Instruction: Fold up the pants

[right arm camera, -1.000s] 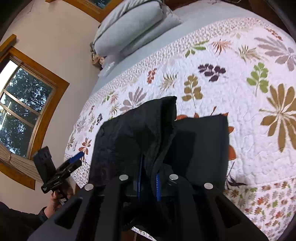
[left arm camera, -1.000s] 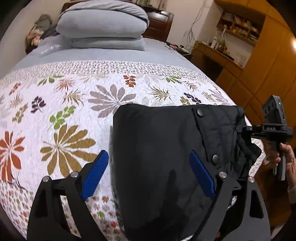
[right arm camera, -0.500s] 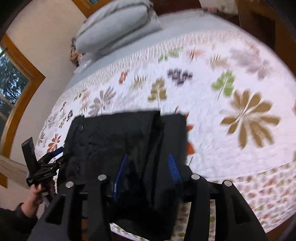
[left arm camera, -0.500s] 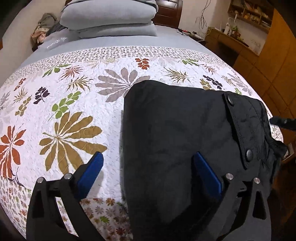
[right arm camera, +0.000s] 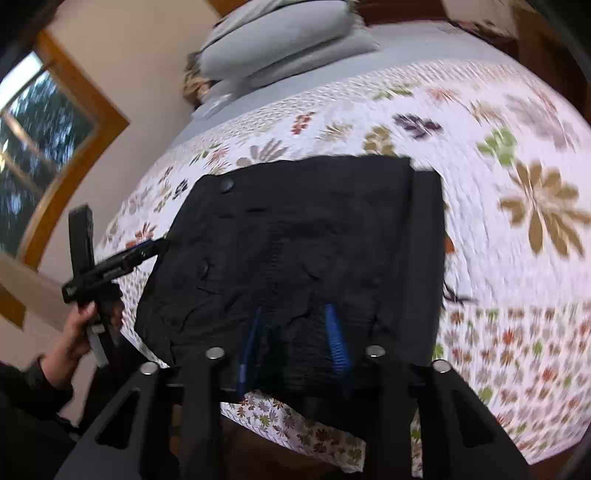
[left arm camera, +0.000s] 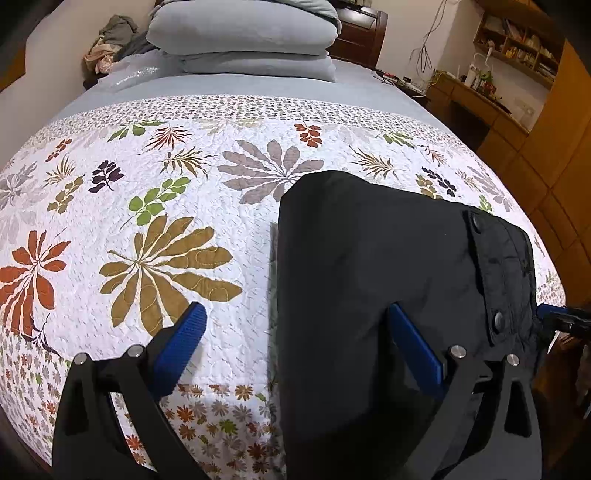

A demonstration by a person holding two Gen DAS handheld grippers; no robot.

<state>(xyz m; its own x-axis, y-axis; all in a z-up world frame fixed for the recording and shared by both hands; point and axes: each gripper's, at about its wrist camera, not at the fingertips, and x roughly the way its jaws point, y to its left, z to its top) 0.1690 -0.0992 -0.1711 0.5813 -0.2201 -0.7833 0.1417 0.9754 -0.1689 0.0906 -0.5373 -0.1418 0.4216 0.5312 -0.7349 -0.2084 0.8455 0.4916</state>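
- Pants [left arm camera: 388, 280] lie as a compact black bundle at the quilt's [left arm camera: 147, 229] near edge, so folding looks nearly done
- Left gripper [left arm camera: 299, 343] hovers with jaws wide apart, straddling the bundle's left edge
- Right gripper [right arm camera: 295, 336] is part-open around the waistband; only smoothing seems left

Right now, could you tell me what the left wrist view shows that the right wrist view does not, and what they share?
Only the left wrist view shows the wooden shelves, the desk and the left gripper open, one finger over the quilt, the other over the pants.

Only the right wrist view shows the window, the person's hand and the right gripper open over the waistband.

Both show the folded black pants on the floral quilt, and the grey pillows.
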